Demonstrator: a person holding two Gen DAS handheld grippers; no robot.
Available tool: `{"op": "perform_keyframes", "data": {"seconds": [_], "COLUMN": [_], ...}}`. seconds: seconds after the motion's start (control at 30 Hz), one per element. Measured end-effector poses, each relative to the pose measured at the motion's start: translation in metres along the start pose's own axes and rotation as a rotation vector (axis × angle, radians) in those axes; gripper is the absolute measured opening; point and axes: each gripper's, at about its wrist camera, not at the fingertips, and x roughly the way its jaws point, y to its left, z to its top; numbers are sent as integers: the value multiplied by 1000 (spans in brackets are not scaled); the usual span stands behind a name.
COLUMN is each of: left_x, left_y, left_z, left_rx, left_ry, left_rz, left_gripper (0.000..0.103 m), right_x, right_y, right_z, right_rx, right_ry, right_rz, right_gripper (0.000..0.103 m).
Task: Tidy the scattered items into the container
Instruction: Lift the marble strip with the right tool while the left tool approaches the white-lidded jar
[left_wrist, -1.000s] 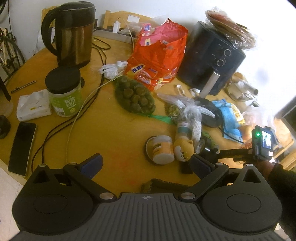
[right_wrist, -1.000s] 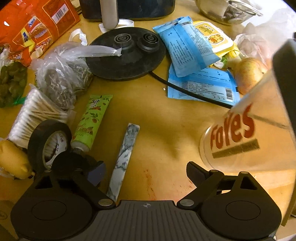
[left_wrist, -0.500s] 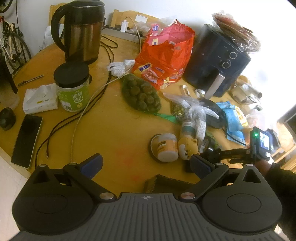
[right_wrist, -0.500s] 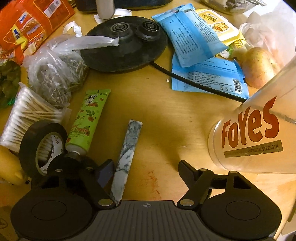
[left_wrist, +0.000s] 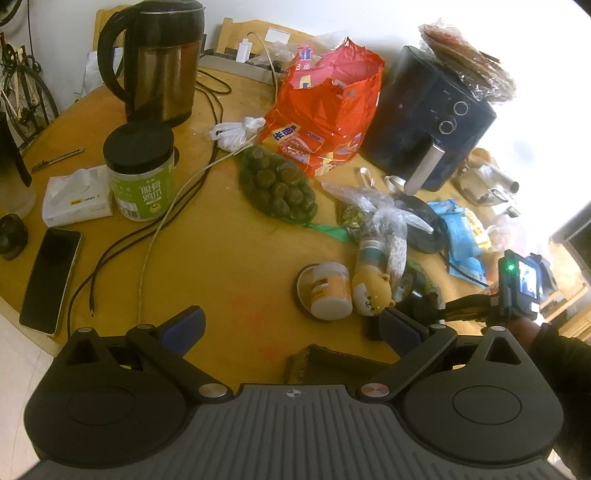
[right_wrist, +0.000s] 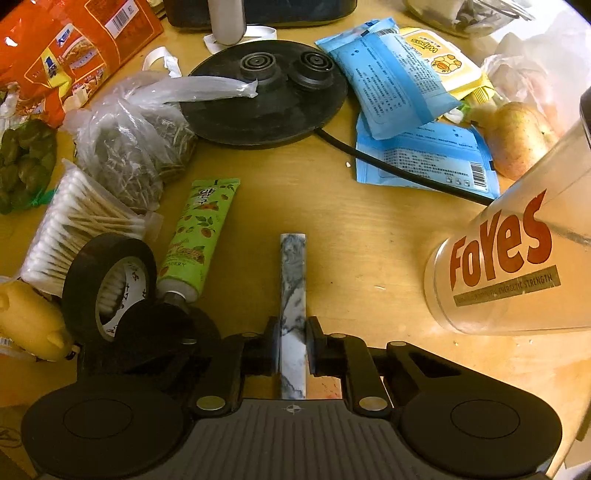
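Bare tabletop (right_wrist: 369, 236) betw. green tube (right_wrist: 197, 236) & clear tumbler (right_wrist: 517, 266).

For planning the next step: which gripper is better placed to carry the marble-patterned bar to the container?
The right gripper: it is shut on the marble-patterned bar. The left gripper is open, holding nothing.

stick (right_wrist: 293, 291): you've got white-grey marble pattern
tube (right_wrist: 199, 236): green, fruit print
tape roll (right_wrist: 107, 280): black
snack bag (left_wrist: 325, 110): red-orange
packets (right_wrist: 399, 77): blue
table (right_wrist: 362, 229): yellow wood
cup (right_wrist: 509, 266): clear, red lettering
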Motion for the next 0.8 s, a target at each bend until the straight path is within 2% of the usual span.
{"op": "perform_keyframes", "data": {"seconds": [0.43,0.8], "left_x": [-1,13], "left_y": [6,-4], "left_z": [1,4], "left_rx": [-4,41], "left_ry": [1,33], "left_rz": [-13,-54], "left_gripper": [103,103], "right_x": [-6,-37], "right_y": [-1,0], "right_z": [4,-18], "right_rx": [41,94], "right_ry": [-42,-81], "right_rz": [30,72], "right_gripper": [17,17]}}
